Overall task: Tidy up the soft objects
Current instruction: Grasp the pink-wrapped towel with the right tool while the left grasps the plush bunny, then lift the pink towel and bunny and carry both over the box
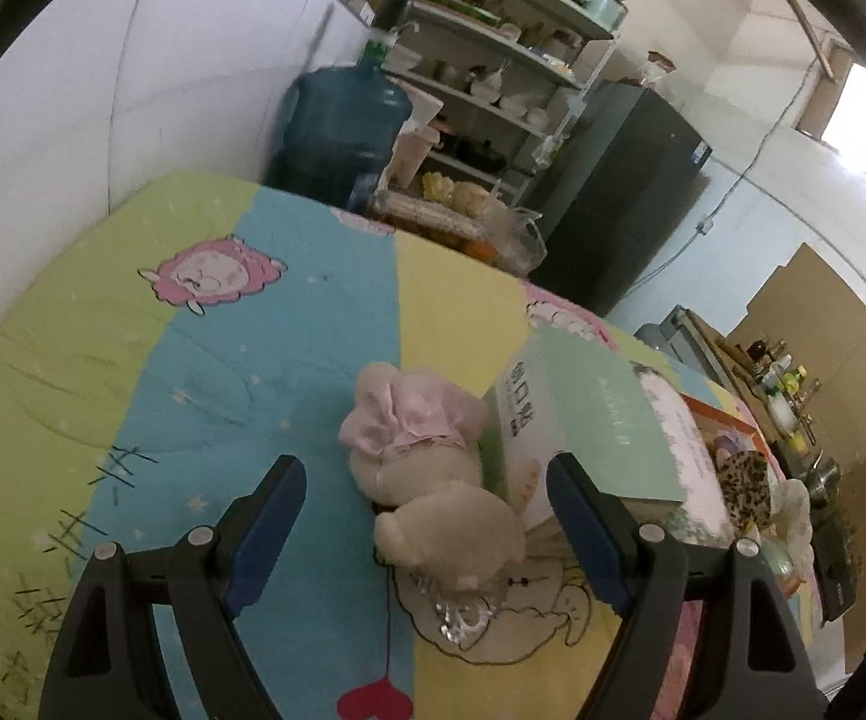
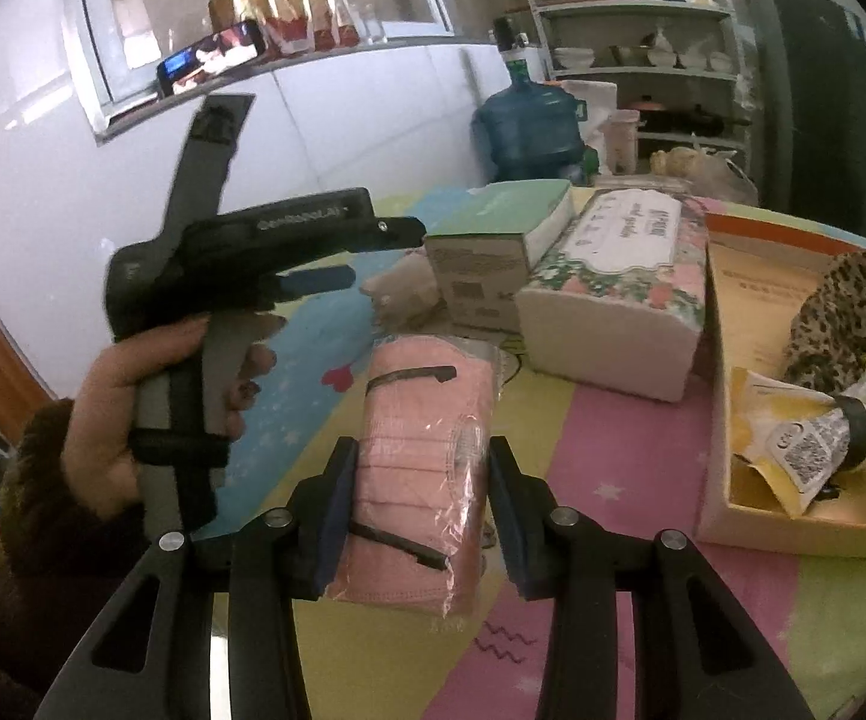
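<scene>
A beige plush toy in a pink dress lies on the colourful blanket, against a green-topped box. My left gripper is open, its fingers either side of the toy's near end, not touching. It also shows in the right wrist view, held above the blanket. My right gripper is shut on a pink pack of face masks in clear wrap, its pads against both sides. The plush peeks out beyond the pack.
A floral tissue pack lies beside the green box. An orange-rimmed cardboard box at the right holds a leopard-print cloth and a yellow packet. Behind the bed stand a water jug, shelves and a fridge.
</scene>
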Demonstrator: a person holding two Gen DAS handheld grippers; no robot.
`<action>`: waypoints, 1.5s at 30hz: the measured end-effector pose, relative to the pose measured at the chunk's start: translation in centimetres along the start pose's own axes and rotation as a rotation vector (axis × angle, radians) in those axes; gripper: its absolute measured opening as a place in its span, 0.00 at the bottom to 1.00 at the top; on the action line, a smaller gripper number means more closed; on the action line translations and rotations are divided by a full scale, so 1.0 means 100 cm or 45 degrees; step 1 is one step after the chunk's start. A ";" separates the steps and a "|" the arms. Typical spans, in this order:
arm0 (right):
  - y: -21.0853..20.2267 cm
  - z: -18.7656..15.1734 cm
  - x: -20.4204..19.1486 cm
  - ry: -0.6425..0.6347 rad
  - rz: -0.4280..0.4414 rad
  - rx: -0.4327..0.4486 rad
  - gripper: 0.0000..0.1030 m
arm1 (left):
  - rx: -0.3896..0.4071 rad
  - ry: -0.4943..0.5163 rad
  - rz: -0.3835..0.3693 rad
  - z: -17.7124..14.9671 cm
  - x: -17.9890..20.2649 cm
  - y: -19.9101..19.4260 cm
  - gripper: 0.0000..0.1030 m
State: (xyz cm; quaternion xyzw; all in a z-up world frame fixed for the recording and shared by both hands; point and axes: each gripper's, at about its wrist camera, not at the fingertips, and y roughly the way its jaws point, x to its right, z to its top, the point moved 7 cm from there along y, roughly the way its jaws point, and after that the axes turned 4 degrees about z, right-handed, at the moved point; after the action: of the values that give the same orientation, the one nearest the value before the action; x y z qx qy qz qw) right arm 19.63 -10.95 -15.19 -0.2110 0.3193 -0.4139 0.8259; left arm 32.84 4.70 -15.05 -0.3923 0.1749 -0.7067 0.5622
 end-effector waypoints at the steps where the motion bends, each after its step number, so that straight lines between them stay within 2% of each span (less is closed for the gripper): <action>1: -0.001 -0.001 0.000 0.004 0.004 0.004 0.42 | -0.015 -0.006 0.005 -0.002 -0.002 0.004 0.79; 4: -0.001 0.000 0.005 0.021 0.016 0.013 0.42 | -0.063 -0.026 0.001 -0.010 -0.007 0.016 0.75; 5: 0.000 0.000 0.007 0.026 0.019 0.015 0.42 | -0.036 -0.014 0.011 -0.009 -0.007 0.014 0.75; 10: 0.000 -0.001 0.011 0.051 0.028 0.019 0.42 | -0.034 0.015 0.064 -0.012 -0.004 0.017 0.74; 11: 0.000 -0.001 0.011 0.053 0.029 0.020 0.42 | -0.033 0.025 0.063 -0.013 -0.002 0.017 0.65; 12: 0.000 -0.001 0.011 0.055 0.026 0.022 0.42 | -0.041 0.028 0.035 -0.014 0.001 0.017 0.50; 13: 0.000 -0.001 0.011 0.057 0.023 0.025 0.42 | -0.051 0.025 0.003 -0.016 0.003 0.017 0.49; 14: -0.001 -0.001 0.012 0.059 0.021 0.026 0.42 | -0.046 0.033 0.013 -0.018 0.005 0.017 0.46; 15: -0.001 0.000 0.012 0.061 0.018 0.027 0.42 | -0.044 0.050 0.012 -0.019 0.008 0.015 0.39; 16: -0.002 0.000 0.013 0.063 0.014 0.029 0.42 | -0.043 0.060 0.017 -0.019 0.009 0.014 0.36; 25: -0.010 0.001 0.010 0.064 0.005 0.050 0.42 | 0.088 0.091 0.078 -0.025 0.007 -0.023 0.36; 31: -0.015 0.001 0.005 0.056 0.003 0.060 0.42 | 0.180 0.088 0.077 -0.034 0.011 -0.061 0.36; 39: -0.028 0.005 -0.003 0.036 -0.023 0.102 0.42 | 0.320 0.156 0.080 -0.040 0.037 -0.111 0.36; 45: -0.046 0.007 0.000 0.042 -0.046 0.150 0.42 | 0.356 0.196 0.054 -0.047 0.058 -0.128 0.36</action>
State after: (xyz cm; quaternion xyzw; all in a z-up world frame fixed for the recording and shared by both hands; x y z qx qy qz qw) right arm 17.56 -13.53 -11.86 -0.1607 0.3041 -0.4503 0.8240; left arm 20.57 2.35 -7.16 -0.2509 0.1257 -0.7401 0.6112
